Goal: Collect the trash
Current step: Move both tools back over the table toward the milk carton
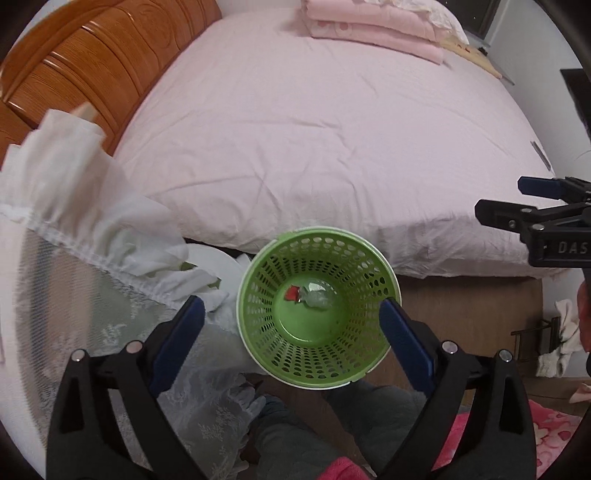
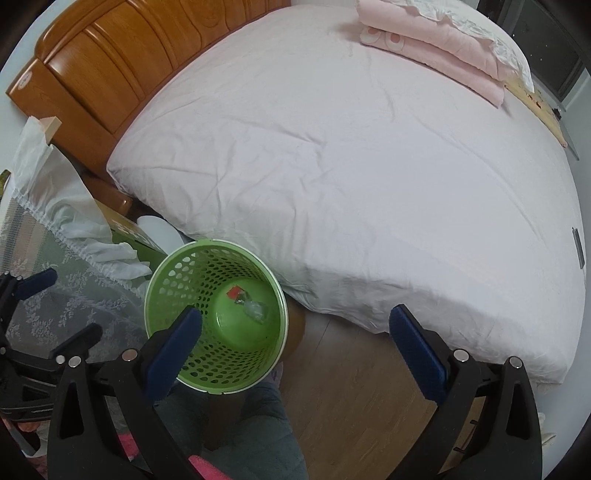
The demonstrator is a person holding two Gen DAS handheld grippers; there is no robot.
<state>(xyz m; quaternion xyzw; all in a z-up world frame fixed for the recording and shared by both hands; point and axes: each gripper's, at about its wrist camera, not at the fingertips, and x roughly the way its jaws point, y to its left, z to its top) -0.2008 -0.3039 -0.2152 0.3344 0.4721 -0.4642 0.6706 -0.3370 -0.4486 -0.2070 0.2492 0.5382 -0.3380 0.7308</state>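
A green perforated waste basket [image 1: 364,280] stands on the wooden floor beside the bed; it also shows in the right wrist view [image 2: 177,280]. At its bottom lies a crumpled clear wrapper [image 1: 317,294] with a red scrap [image 1: 291,293], also seen from the right wrist [image 2: 255,309]. My left gripper [image 1: 291,314] is open and empty, hovering above the basket's mouth. My right gripper [image 2: 294,325] is open and empty, above the floor just right of the basket; it also shows in the left wrist view [image 1: 506,201]. The left gripper appears at the left edge of the right wrist view [image 2: 62,306].
A bed with a pale pink sheet [image 1: 325,140] fills the far side, with folded pink blankets [image 1: 373,26] and a wooden headboard [image 1: 85,62]. A lace-covered stand with white cloth [image 1: 74,206] is at left. My legs and pink slippers [image 1: 554,428] are below.
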